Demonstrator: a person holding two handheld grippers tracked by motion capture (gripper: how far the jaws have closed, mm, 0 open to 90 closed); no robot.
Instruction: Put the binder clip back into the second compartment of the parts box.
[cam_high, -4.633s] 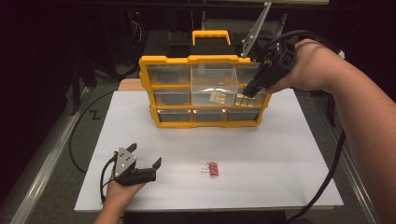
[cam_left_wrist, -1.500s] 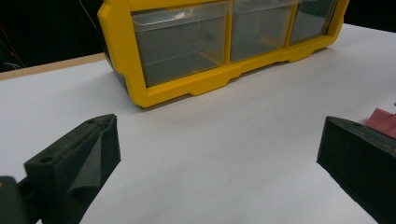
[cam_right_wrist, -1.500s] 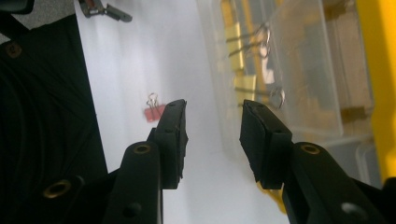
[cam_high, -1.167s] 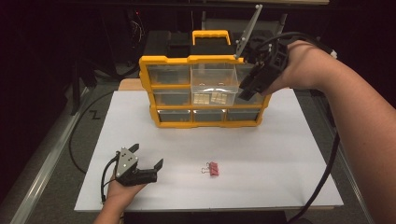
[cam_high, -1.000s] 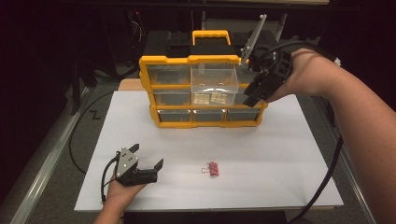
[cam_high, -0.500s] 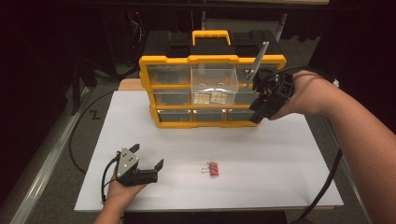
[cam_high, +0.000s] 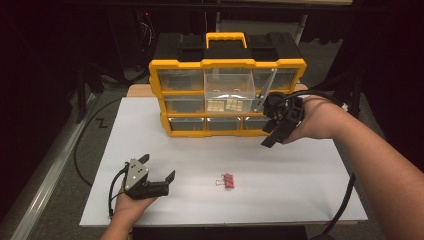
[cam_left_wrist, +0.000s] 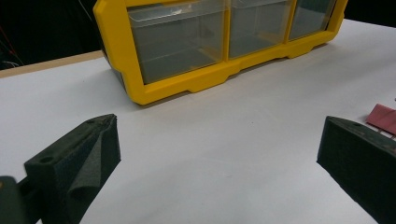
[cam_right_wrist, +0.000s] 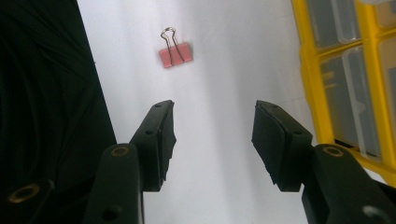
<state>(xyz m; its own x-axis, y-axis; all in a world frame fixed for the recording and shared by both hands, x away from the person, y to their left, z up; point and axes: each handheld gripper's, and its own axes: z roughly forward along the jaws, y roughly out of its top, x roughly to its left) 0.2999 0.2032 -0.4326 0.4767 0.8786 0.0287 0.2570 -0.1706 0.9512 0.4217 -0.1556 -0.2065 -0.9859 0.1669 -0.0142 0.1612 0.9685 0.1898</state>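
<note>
1. The right tool (cam_high: 272, 134) has come away from the pulled-out clear plastic drawer (cam_high: 230, 92) in the middle of the top row of the yellow plastic drawer cabinet (cam_high: 227, 95), dropping low over the white desk (cam_high: 300, 170) just in front of the cabinet's right end.
2. The drawer stands open, so the next step is likely fetching the clip.
3. The right tool's jaws stand apart, holding nothing, aimed toward the small pink binder clip (cam_right_wrist: 175, 51).
4. That clip (cam_high: 227, 180) lies flat near the desk's front edge, well apart from both tools; its long axis runs left to right, wire handles pointing toward the left tool (cam_high: 156, 176).
5. The left tool rests on the desk, jaws wide apart and empty.
</note>
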